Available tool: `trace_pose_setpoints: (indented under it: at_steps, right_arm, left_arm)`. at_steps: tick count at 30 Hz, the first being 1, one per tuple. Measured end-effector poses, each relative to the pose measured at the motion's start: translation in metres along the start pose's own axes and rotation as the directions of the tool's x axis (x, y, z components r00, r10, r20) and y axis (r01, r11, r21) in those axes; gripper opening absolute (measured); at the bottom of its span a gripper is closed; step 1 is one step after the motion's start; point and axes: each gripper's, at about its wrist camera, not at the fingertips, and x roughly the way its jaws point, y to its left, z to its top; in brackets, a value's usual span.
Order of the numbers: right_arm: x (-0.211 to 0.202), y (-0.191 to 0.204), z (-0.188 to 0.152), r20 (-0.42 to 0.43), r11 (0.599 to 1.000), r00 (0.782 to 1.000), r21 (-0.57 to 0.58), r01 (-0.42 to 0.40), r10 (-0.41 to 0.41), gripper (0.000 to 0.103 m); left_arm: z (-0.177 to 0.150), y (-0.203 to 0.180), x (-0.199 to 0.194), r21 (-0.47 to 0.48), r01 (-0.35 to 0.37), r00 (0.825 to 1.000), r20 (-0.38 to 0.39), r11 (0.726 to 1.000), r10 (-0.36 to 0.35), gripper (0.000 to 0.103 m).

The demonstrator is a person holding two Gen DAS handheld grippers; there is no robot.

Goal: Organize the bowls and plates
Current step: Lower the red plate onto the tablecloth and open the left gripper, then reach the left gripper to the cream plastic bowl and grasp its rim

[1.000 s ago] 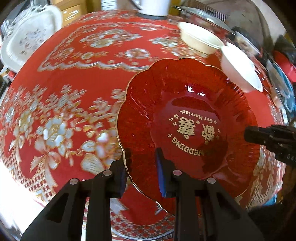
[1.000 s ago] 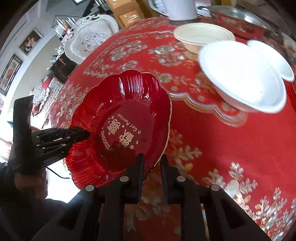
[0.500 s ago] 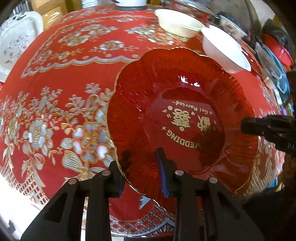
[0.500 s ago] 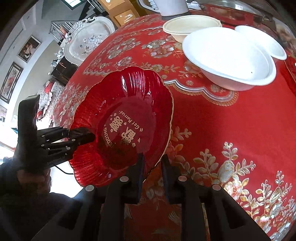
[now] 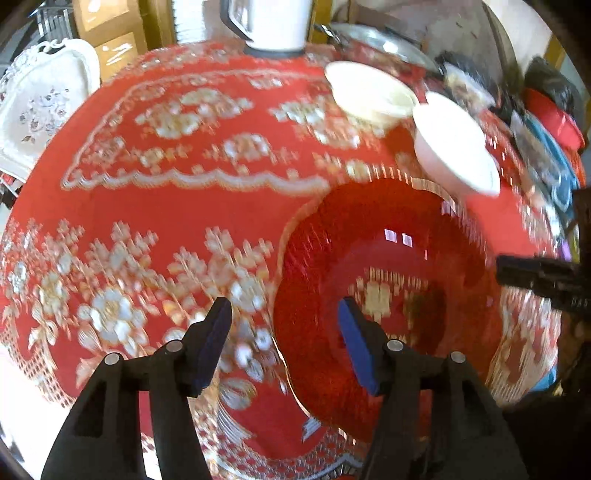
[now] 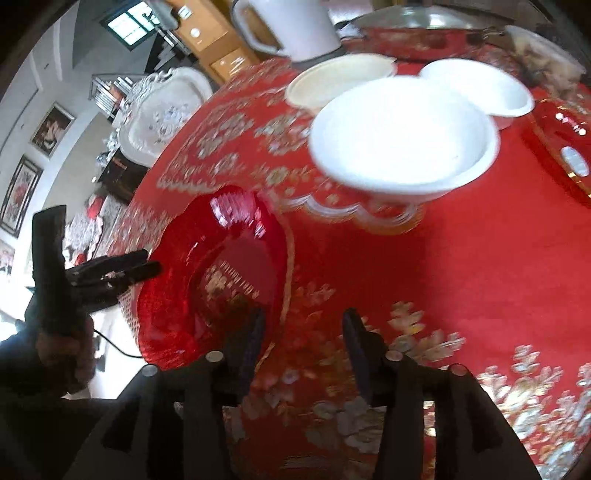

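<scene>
A red scalloped plate [image 5: 388,295] with gold lettering lies on the red tablecloth [image 5: 221,206] near its front edge. My left gripper [image 5: 283,310] is open, and the plate's left rim sits between its fingers without being gripped. My right gripper [image 6: 303,315] is also open, its left finger over the plate's [image 6: 221,266] right rim. Each gripper shows in the other's view, the right gripper [image 5: 517,275] at one side of the plate and the left gripper [image 6: 144,266] at the other. A large white bowl [image 6: 402,147], a cream bowl [image 6: 340,81] and a second white bowl [image 6: 480,92] stand further back.
A white jug [image 5: 273,22] stands at the table's far edge, beside a lidded metal pan [image 6: 413,29]. A red glossy tray [image 6: 561,151] lies at the right. A white ornate chair [image 5: 40,103] is beyond the table on the left. A hand [image 6: 66,354] holds the left gripper.
Both grippers were shut on the red plate's rim and have now opened. The plate has come down onto the cloth, and both cameras have pulled back a little.
</scene>
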Motion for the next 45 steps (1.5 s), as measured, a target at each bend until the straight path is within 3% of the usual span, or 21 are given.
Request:
trace_pose_setpoints:
  at_steps: [5,7,11,15,17,21,27,33,35,37,39,40,43,45]
  right_arm:
    - [-0.032,-0.019,0.018,0.118,0.998,0.991,0.016,0.068,-0.070,0.051]
    - [-0.044,-0.028,0.029,0.171,0.993,0.978,0.027,0.119,-0.122,0.053]
    - [-0.056,-0.045,0.057,0.236,0.978,0.949,0.073,0.197,-0.209,0.057]
    - [-0.056,-0.031,0.094,0.302,0.984,0.939,-0.014,0.176,-0.164,0.056]
    - [-0.046,-0.015,0.117,0.325,0.983,0.938,-0.091,0.161,-0.124,0.058]
    - [-0.021,-0.001,0.153,0.368,0.969,0.921,-0.153,0.196,-0.128,0.058]
    - [0.022,-0.011,0.196,0.353,0.979,0.929,-0.120,0.163,-0.112,0.055]
    - [0.055,-0.043,0.206,0.284,0.989,0.948,-0.005,0.150,-0.142,0.048]
    - [0.061,-0.047,0.205,0.263,0.987,0.952,0.005,0.161,-0.157,0.046]
    - [0.064,-0.050,0.205,0.249,0.983,0.952,0.022,0.180,-0.180,0.036]
    - [0.068,-0.052,0.206,0.218,0.984,0.959,0.034,0.176,-0.179,0.012]
    - [0.071,-0.053,0.207,0.204,0.985,0.963,0.032,0.172,-0.175,0.011]
    - [0.069,-0.051,0.205,0.198,0.988,0.968,0.030,0.154,-0.157,0.008]
    - [0.066,-0.049,0.203,0.204,0.986,0.965,0.029,0.164,-0.167,0.009]
  left_arm:
    - [0.051,0.001,-0.012,-0.060,0.023,0.996,0.084,0.998,-0.017,0.062]
    - [0.076,-0.010,-0.008,-0.079,0.071,0.993,0.095,0.994,-0.064,0.072]
    - [0.113,-0.038,0.013,-0.080,0.168,0.984,0.066,0.983,-0.163,0.072]
    - [0.146,-0.066,0.029,-0.003,0.164,0.982,0.093,0.986,-0.163,0.072]
    - [0.165,-0.068,0.039,-0.009,0.154,0.983,0.099,0.988,-0.153,0.072]
    - [0.196,-0.060,0.068,-0.045,0.117,0.990,0.081,0.992,-0.113,0.072]
    - [0.214,-0.057,0.101,-0.095,0.112,0.993,0.044,0.989,-0.108,0.072]
    - [0.221,-0.061,0.120,-0.104,0.128,0.992,0.007,0.986,-0.127,0.072]
    - [0.224,-0.062,0.124,-0.108,0.135,0.991,-0.001,0.985,-0.136,0.069]
    - [0.225,-0.060,0.129,-0.121,0.139,0.990,-0.018,0.983,-0.142,0.056]
    - [0.226,-0.059,0.132,-0.130,0.144,0.988,-0.030,0.981,-0.149,0.040]
    - [0.226,-0.059,0.134,-0.135,0.144,0.988,-0.038,0.980,-0.151,0.028]
    - [0.224,-0.059,0.134,-0.138,0.143,0.987,-0.050,0.980,-0.151,0.014]
    - [0.222,-0.059,0.133,-0.142,0.151,0.986,-0.054,0.978,-0.160,0.012]
